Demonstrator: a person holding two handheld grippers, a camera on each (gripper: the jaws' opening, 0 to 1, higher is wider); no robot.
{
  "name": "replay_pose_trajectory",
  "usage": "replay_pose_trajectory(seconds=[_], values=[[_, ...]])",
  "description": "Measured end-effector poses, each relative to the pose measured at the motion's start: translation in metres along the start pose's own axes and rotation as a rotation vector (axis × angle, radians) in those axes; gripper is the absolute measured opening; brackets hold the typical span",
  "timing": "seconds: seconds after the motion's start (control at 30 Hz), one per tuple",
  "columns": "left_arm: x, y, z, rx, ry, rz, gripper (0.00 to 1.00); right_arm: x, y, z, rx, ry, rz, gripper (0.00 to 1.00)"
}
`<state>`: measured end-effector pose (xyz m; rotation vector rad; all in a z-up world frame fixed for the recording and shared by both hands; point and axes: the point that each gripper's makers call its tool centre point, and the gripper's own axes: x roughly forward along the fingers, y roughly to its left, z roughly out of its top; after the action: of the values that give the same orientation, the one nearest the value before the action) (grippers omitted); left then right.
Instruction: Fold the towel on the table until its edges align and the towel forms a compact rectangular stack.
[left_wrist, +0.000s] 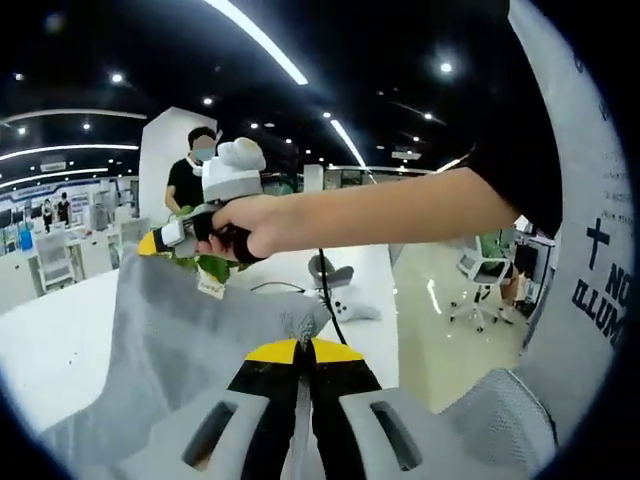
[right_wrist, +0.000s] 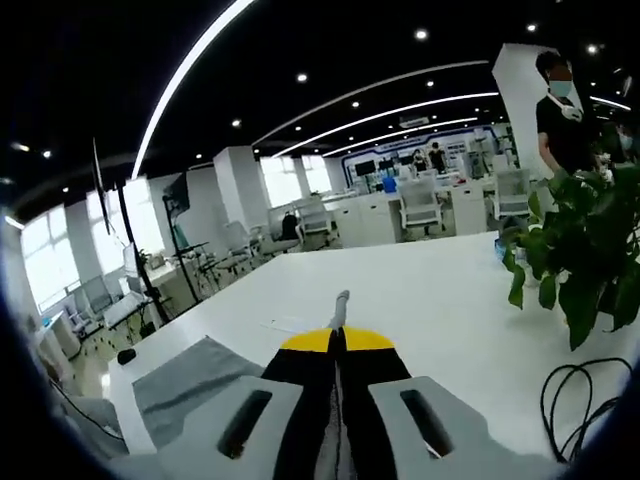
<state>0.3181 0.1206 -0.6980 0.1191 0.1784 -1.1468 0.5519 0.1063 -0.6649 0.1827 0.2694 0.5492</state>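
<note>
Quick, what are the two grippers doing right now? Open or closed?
Left gripper: closed on the grey towel, lifting a pinched bit of it.
Right gripper: closed on the towel too, a sliver poking out between its jaws.

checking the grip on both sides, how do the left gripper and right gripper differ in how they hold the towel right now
In the left gripper view, the left gripper has its jaws closed on a broad gathered fold of the grey towel, which drapes wide in front of it. In the right gripper view, the right gripper pinches a thin sliver of cloth sticking up past its tips, with more towel hanging lower left. Both have yellow-tipped black jaws, shut on the towel above the white table.
</note>
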Motion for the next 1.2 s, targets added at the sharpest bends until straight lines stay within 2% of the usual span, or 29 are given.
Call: replay_pose_trajectory(seconds=[0.3,0.57,0.8,0.97,1.2], values=[[-0.037,0.019,0.016,0.016,-0.041,0.043,0.03,0.017,0.041,0.023,0.003,-0.02,0.028,0.0],[-0.076,0.036,0.034,0.063,-0.079,0.092,0.03,0.043,0.063,0.04,-0.029,-0.03,0.057,0.0],[-0.104,0.039,0.04,0.077,-0.098,0.114,0.03,0.056,0.088,0.051,-0.037,-0.048,0.073,0.0],[-0.125,0.04,0.039,0.08,-0.102,0.128,0.03,0.064,0.108,0.055,-0.038,-0.057,0.094,0.0],[-0.153,0.053,0.042,0.06,-0.131,0.178,0.03,0.08,0.142,0.059,-0.036,-0.066,0.132,0.0]])
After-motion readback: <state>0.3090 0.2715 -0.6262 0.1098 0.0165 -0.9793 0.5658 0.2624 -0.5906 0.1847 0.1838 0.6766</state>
